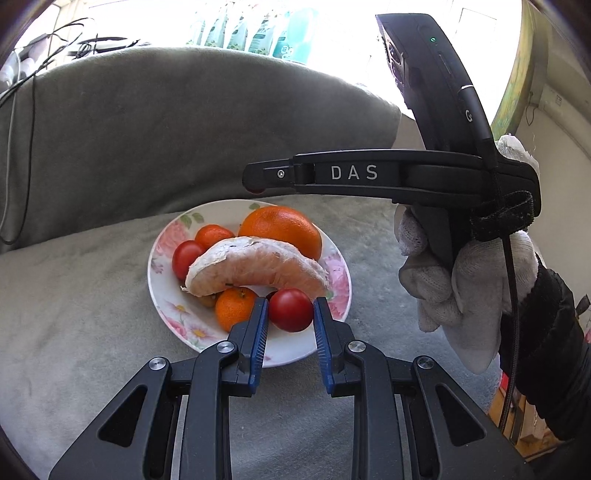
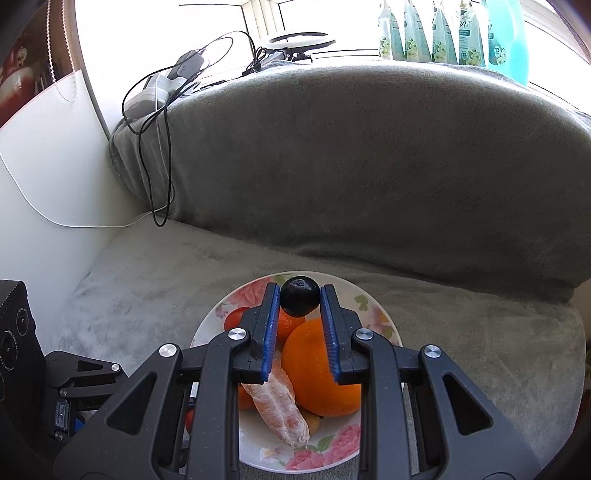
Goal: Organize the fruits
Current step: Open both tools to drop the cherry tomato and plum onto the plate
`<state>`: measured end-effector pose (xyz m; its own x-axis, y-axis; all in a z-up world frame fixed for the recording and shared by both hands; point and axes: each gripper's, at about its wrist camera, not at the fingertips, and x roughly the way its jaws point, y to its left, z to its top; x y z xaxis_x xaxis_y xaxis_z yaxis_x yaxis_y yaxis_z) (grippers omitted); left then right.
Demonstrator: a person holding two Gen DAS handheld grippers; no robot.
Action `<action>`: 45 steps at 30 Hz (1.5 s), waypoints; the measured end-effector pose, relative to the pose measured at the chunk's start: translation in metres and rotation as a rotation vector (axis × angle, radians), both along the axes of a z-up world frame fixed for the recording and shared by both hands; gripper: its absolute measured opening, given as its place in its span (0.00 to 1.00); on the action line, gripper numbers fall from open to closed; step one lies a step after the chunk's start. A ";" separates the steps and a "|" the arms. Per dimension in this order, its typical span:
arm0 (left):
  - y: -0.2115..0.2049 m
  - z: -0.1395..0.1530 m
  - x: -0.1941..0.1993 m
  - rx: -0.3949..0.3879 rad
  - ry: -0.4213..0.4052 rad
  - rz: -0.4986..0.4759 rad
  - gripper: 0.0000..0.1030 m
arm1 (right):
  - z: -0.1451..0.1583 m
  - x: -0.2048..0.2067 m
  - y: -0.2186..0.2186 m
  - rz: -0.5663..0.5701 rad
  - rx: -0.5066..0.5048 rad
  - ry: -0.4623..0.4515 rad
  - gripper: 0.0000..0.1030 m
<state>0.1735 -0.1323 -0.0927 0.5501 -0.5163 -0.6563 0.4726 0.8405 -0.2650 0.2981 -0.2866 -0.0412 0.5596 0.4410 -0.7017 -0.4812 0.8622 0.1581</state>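
White capitals "DAS" stand on the black side arm of the right tongs (image 1: 255, 190), seen in the left wrist view. Above it, a small letter like "G" sits on the black device (image 1: 436, 74) mounted on that tool. In the right wrist view, the blue bottle (image 2: 504, 37) on the sill carries a round mark reading "72"; the neighbouring green pouches (image 2: 432, 33) bear script too small to read.
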 end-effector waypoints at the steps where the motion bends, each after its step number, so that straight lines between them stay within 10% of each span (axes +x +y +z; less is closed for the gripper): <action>1: 0.000 0.000 0.000 0.001 0.002 0.000 0.22 | -0.001 0.001 0.000 0.001 0.003 0.004 0.23; 21: -0.009 -0.003 0.005 0.009 0.013 -0.003 0.23 | -0.006 0.006 0.003 0.011 0.009 0.029 0.24; 25: -0.009 -0.004 0.005 0.005 0.008 -0.005 0.23 | -0.006 0.005 0.001 0.003 0.017 0.024 0.53; 45: -0.012 -0.005 0.005 0.032 -0.015 0.000 0.59 | 0.000 0.001 -0.008 -0.024 0.029 0.008 0.75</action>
<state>0.1783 -0.1441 -0.0978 0.5603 -0.4951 -0.6640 0.4763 0.8485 -0.2307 0.2989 -0.2950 -0.0408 0.5650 0.4477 -0.6931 -0.4591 0.8685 0.1867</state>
